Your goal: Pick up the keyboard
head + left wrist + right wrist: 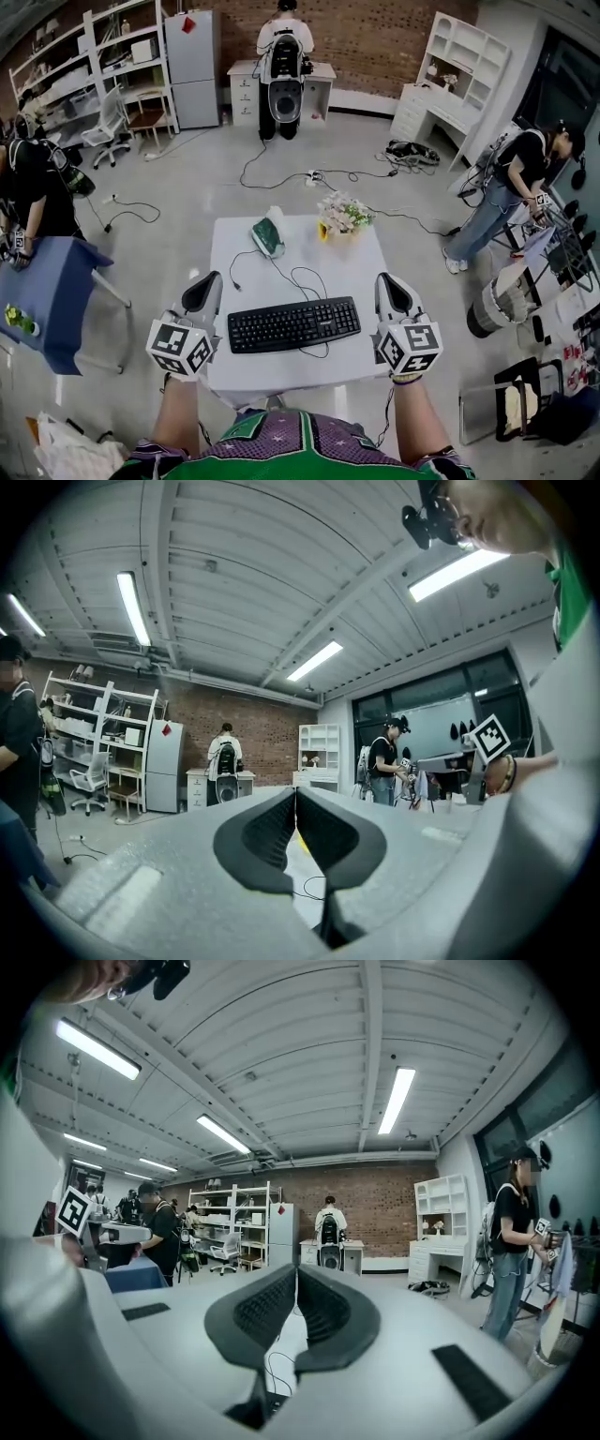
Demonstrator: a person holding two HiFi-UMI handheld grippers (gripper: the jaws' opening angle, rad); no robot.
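Note:
A black keyboard point(293, 324) lies on the white table point(356, 272), its black cable looping toward the far side. My left gripper point(202, 278) hangs just left of the keyboard's left end, jaws shut with nothing between them. At the keyboard's right end my right gripper point(391, 279) is shut and empty too. Both point level across the table. In the left gripper view the left gripper's point(296, 795) dark pads meet over the table; in the right gripper view the right gripper's point(296, 1271) pads also meet, with a keyboard corner point(275, 1404) showing below.
At the table's far edge sit a green-and-white object point(268, 236) and a flower pot point(342, 215). A blue-covered table point(56, 295) stands at left, a bin point(493, 309) and chair point(511, 407) at right. People stand around the room; cables point(309, 175) trail on the floor.

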